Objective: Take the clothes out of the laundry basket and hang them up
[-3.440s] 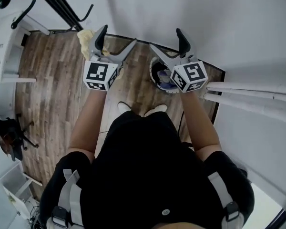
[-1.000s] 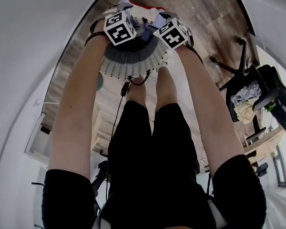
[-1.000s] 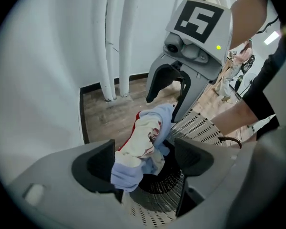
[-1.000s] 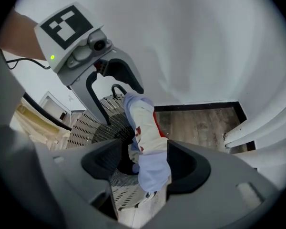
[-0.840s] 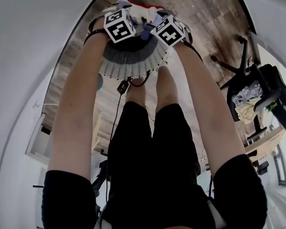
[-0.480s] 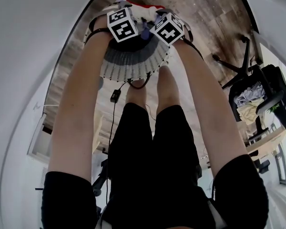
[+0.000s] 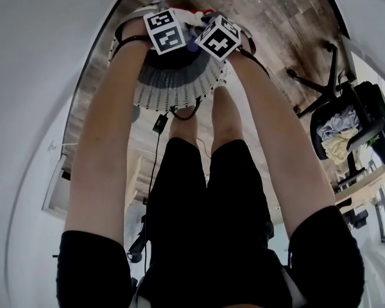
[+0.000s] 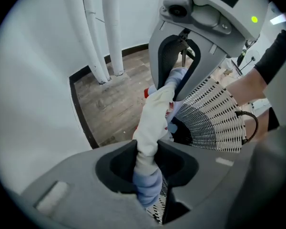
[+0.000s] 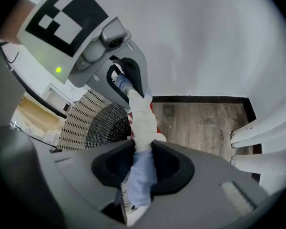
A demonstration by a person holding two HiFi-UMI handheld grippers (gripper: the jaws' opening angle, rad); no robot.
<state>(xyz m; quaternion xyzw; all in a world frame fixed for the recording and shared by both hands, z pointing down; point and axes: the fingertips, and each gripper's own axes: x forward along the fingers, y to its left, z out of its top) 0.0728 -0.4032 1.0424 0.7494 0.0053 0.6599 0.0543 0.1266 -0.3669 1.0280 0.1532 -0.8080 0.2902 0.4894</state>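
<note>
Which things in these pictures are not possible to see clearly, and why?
White and pale blue garment: left gripper view, twisted into a rope; its type is unclear.
White perforated plastic laundry basket: head view, arms cover most contents.
Clothes on the black stand: head view, too small.

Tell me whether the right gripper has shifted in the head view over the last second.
Yes, slightly: the right gripper has edged inward, toward the middle of the laundry basket, with its jaws closing on the white garment.
</note>
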